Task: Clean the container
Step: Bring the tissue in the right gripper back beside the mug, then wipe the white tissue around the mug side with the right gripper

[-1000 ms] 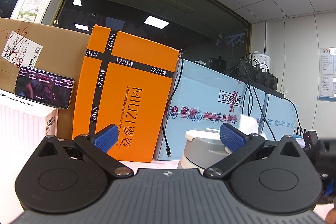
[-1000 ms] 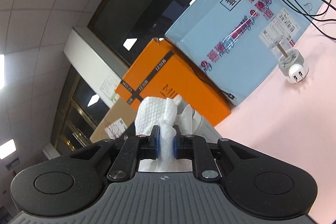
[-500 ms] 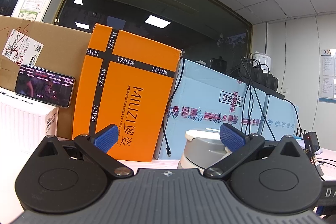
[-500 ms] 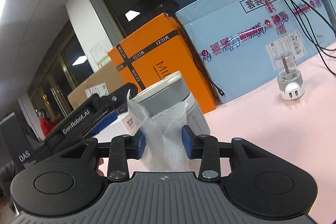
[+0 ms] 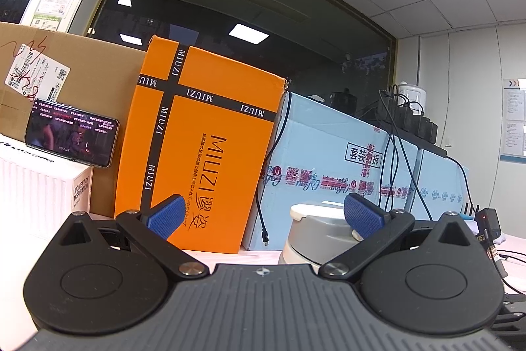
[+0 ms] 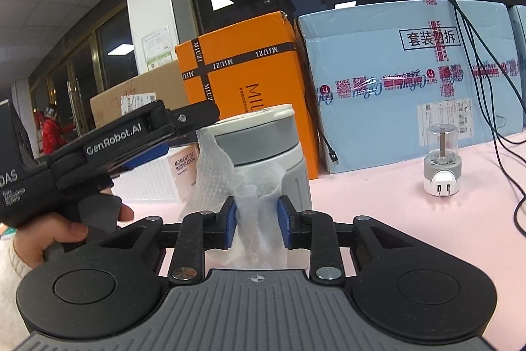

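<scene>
- Left wrist view: the left gripper (image 5: 263,214) has its blue pads spread wide with nothing between them; the container (image 5: 315,232), grey with a white lid, stands upright just ahead of it, partly behind the right-hand pad (image 5: 363,214); whether that pad touches it cannot be told; behind stand an orange box (image 5: 203,153), a light blue box (image 5: 332,166) and a brown carton (image 5: 65,71); a phone (image 5: 70,137) with a lit screen leans on the carton above a white box (image 5: 39,186); black cables (image 5: 394,137) hang over the blue box.
- Right wrist view: the right gripper (image 6: 256,224) is closed to a narrow gap on a wad of white paper towel (image 6: 253,219); the towel's upper part lies against the container's (image 6: 263,153) side, which stands upright on the pink table (image 6: 378,213); the left gripper (image 6: 131,137), held in a hand (image 6: 49,232), reaches in from the left at lid height; a small plug-in device (image 6: 441,165) with a clear dome stands well apart to the right, before the blue box (image 6: 411,81).
</scene>
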`<state>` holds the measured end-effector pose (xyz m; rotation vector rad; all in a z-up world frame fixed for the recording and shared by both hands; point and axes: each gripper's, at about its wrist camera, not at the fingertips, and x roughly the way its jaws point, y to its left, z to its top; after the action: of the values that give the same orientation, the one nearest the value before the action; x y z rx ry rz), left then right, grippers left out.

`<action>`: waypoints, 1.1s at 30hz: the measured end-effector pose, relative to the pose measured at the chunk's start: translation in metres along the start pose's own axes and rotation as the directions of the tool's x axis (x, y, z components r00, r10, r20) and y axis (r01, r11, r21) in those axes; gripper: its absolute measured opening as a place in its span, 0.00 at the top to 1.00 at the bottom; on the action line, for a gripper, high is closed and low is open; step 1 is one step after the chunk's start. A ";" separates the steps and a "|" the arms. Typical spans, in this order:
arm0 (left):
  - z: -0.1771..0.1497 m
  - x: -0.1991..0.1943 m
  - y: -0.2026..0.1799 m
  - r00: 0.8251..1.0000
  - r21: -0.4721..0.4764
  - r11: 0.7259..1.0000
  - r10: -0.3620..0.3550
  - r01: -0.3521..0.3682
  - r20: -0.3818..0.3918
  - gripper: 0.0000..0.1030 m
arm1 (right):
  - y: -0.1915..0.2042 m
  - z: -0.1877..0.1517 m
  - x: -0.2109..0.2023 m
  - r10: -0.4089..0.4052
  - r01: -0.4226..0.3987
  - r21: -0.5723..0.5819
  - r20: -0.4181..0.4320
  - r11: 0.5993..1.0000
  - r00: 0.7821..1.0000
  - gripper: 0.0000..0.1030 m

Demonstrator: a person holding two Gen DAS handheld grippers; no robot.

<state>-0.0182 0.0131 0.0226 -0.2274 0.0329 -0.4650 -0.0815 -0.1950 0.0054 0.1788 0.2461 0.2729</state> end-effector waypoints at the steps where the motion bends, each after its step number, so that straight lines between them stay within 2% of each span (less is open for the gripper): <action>1: 0.000 0.000 0.000 1.000 0.001 1.000 0.000 0.000 0.000 0.00 | 0.001 -0.001 0.000 -0.005 0.005 -0.020 -0.012 1.000 1.000 0.82; 4: 0.000 0.000 0.000 1.000 0.004 1.000 -0.002 0.002 0.000 0.00 | -0.001 -0.003 0.005 -0.006 0.005 -0.023 -0.069 1.000 0.998 0.87; 9: 0.000 0.000 -0.001 1.000 0.008 1.000 -0.005 0.005 0.000 0.00 | -0.008 -0.002 0.009 -0.008 0.006 -0.014 -0.142 1.000 0.990 0.88; 11: 0.000 -0.002 -0.001 1.000 0.008 1.000 -0.005 0.005 0.000 0.00 | -0.008 0.002 0.002 0.001 -0.002 -0.011 -0.114 1.000 0.993 0.89; 14: 0.000 -0.001 -0.001 1.000 0.008 1.000 -0.005 0.005 0.001 0.00 | -0.006 0.017 -0.013 0.011 -0.011 -0.016 -0.028 1.000 1.000 0.89; 18: -0.001 -0.001 -0.001 1.000 0.008 1.000 -0.005 0.005 0.001 0.00 | -0.003 0.037 -0.031 0.013 -0.011 -0.021 0.088 1.000 0.996 0.89; 20: -0.001 -0.001 -0.001 1.000 0.008 1.000 -0.005 0.005 0.001 0.00 | -0.003 0.042 -0.030 0.008 -0.006 -0.022 0.100 1.000 0.995 0.89; 33: -0.001 -0.001 0.001 1.000 -0.008 1.000 0.003 -0.003 0.001 0.00 | -0.019 0.014 -0.003 -0.032 0.032 0.011 -0.033 0.999 0.999 0.89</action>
<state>-0.0189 0.0138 0.0215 -0.2358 0.0339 -0.4621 -0.0765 -0.2158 0.0156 0.1817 0.2833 0.2428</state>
